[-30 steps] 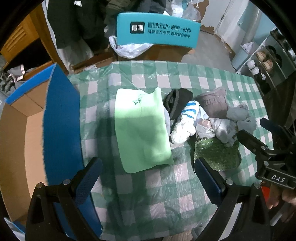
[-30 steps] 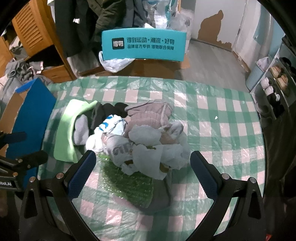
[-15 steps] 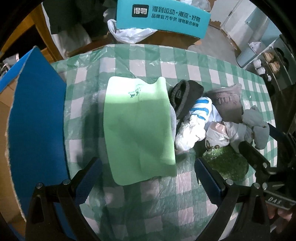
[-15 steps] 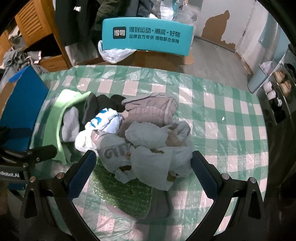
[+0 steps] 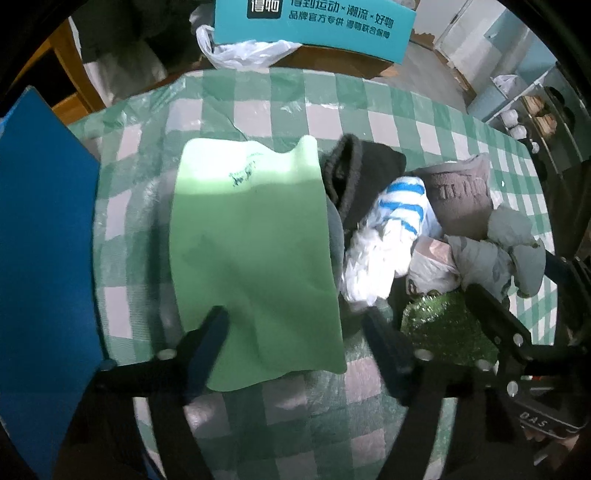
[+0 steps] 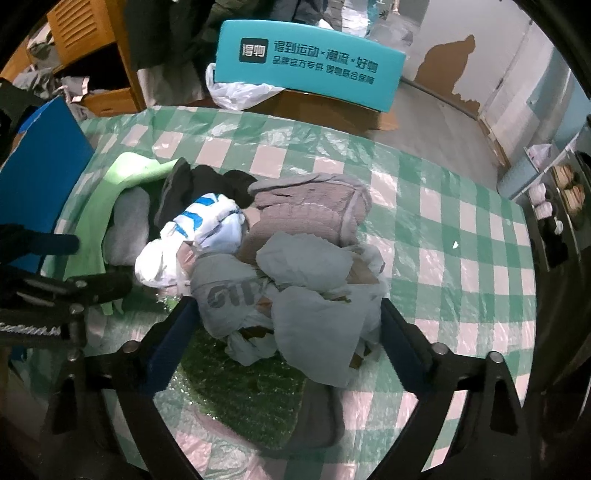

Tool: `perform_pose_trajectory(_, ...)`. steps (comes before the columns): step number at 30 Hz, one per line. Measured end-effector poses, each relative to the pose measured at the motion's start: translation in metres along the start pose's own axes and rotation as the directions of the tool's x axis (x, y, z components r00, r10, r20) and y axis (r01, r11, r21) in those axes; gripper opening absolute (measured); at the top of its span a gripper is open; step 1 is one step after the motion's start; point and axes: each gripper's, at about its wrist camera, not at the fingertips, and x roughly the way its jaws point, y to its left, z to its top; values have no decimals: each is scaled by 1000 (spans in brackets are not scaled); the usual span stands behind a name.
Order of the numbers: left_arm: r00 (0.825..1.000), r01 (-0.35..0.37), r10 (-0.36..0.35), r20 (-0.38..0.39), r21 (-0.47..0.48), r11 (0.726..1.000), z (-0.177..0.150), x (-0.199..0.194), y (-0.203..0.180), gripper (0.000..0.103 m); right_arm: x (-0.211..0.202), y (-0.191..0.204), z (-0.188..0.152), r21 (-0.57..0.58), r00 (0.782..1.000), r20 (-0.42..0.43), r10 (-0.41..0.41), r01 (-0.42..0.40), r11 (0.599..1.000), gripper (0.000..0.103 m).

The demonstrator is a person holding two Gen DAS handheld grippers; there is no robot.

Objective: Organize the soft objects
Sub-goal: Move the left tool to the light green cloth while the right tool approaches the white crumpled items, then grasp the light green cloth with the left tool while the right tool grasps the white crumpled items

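Cluttered home room, checked plastic tablecloth (image 6: 443,229), hanging coats (image 6: 166,33) upper left, shoe rack (image 6: 561,199) right edge, wooden cabinet (image 6: 81,26).

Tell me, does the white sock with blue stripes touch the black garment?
Touching. In the left wrist view the striped sock lies directly against the black garment, with no tablecloth visible between them.

Flat green cloth (image 5: 255,254) beside heaped soft garments (image 6: 291,266)
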Motion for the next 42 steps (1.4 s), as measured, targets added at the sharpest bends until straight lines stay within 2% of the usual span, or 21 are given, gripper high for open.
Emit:
perform_pose_trajectory(3,1000,7,-7,12,-8,1000,-3,-1,3,55,1,2,0,-9,1000,-1,14,-14,1000,80)
perform_pose_trajectory(5,999,34,-34,9,-11,999,-5,-2,5,41,0,3,1,-14,1000,2,20,-19,1000,76)
perform_pose_trajectory(17,995,92,-92,25,-31,995,-12,-12,17,12,-13,1,3,0,999,38,35,-35,999,50)
perform_pose_trajectory(19,995,93,-93,29,-27,995,-13,-14,16,10,-16,0,4,3,998,52,31,-31,1000,45)
perform_pose_trajectory(21,995,99,-98,35,-21,995,-16,-17,15,8,-20,-1,6,7,997,65,29,-29,1000,34)
perform_pose_trajectory(34,991,104,-104,79,4,995,-34,-43,10,8,-38,-4,7,18,994,105,38,-40,999,20)
perform_pose_trajectory(36,991,100,-100,87,11,995,-37,-48,9,7,-42,-5,7,22,993,113,39,-42,999,7)
perform_pose_trajectory(42,991,95,-97,87,22,995,-52,-58,9,7,-51,-6,7,39,991,120,63,-69,997,7)
